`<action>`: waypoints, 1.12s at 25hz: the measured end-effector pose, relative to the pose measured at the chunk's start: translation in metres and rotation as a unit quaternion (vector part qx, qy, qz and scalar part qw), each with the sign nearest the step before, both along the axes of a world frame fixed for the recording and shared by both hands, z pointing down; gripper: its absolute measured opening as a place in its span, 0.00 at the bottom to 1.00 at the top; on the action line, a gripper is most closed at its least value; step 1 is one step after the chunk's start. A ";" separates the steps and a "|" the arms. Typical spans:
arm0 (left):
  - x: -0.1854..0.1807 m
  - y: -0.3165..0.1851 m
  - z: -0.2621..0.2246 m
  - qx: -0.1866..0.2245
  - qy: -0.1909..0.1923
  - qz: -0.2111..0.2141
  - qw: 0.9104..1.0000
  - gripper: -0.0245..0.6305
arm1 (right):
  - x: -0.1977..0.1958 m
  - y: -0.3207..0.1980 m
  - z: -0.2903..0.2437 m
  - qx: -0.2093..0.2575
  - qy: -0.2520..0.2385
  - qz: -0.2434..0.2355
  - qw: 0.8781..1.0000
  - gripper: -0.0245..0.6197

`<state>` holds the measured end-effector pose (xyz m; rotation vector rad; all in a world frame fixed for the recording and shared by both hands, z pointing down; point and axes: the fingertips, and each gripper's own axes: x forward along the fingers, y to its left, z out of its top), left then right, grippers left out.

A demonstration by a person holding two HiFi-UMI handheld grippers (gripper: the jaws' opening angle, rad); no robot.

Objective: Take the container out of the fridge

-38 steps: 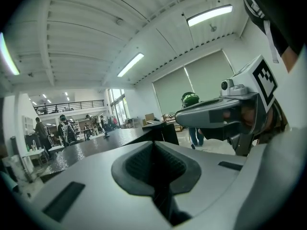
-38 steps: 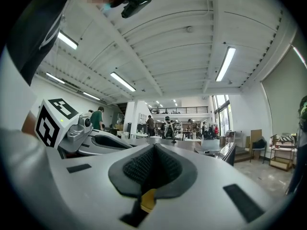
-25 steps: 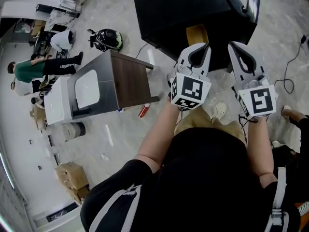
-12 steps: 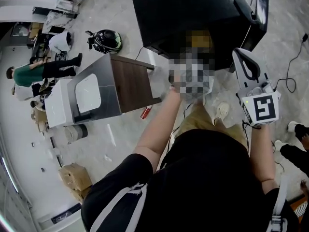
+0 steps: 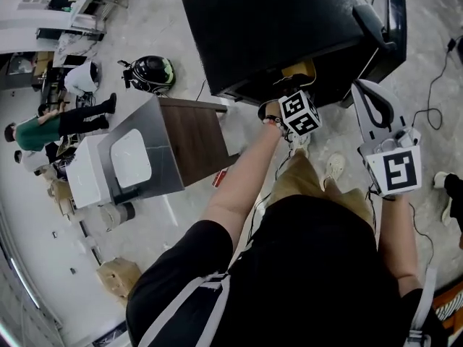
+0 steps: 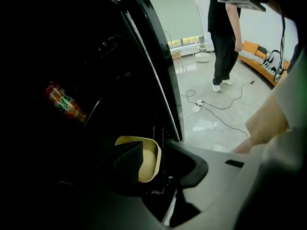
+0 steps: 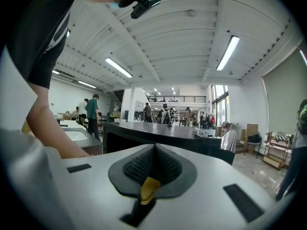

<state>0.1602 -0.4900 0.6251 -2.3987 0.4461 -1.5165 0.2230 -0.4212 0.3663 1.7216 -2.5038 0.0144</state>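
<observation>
A low black fridge (image 5: 275, 27) stands on the floor with its door (image 5: 391, 20) swung open to the right. A tan container (image 5: 307, 69) sits just inside the opening. My left gripper (image 5: 289, 92) reaches down into that opening. In the left gripper view the container (image 6: 146, 159) lies right in front of my left gripper (image 6: 156, 150). The jaws stand apart, the dark left jaw covers part of the container, and no pad presses on it. My right gripper (image 5: 364, 87) hangs back beside the door, shut on nothing, its pads (image 7: 153, 164) meeting in a seam.
A red bottle (image 6: 64, 102) lies deeper in the dark fridge. A steel and wood cabinet (image 5: 173, 139) and a white appliance (image 5: 90, 172) stand to the left. A helmet (image 5: 152, 71), a red can (image 5: 217, 179) and cables (image 5: 434, 78) lie on the floor. A person (image 6: 223, 42) stands beyond the door.
My left gripper has gone forward and down from beside the right one into the fridge opening. The right gripper has stayed almost in place.
</observation>
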 end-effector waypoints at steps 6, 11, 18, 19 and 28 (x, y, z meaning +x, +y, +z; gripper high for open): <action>-0.007 -0.019 0.046 -0.011 -0.064 0.039 0.997 0.26 | 0.005 -0.019 0.007 -0.007 0.006 0.017 1.000 0.09; -0.004 -0.030 0.073 -0.039 -0.084 0.062 0.994 0.26 | 0.016 -0.040 0.011 -0.011 0.017 0.036 0.999 0.09; 0.005 -0.033 0.103 -0.084 -0.099 0.107 0.986 0.09 | 0.017 -0.050 0.017 -0.024 0.005 0.025 0.999 0.09; 0.006 -0.033 0.103 -0.089 -0.099 0.114 0.985 0.09 | 0.017 -0.052 0.018 -0.025 0.004 0.024 0.999 0.09; 0.005 -0.027 0.086 -0.101 -0.082 0.115 0.985 0.08 | 0.017 -0.052 0.015 -0.022 -0.009 0.021 0.999 0.09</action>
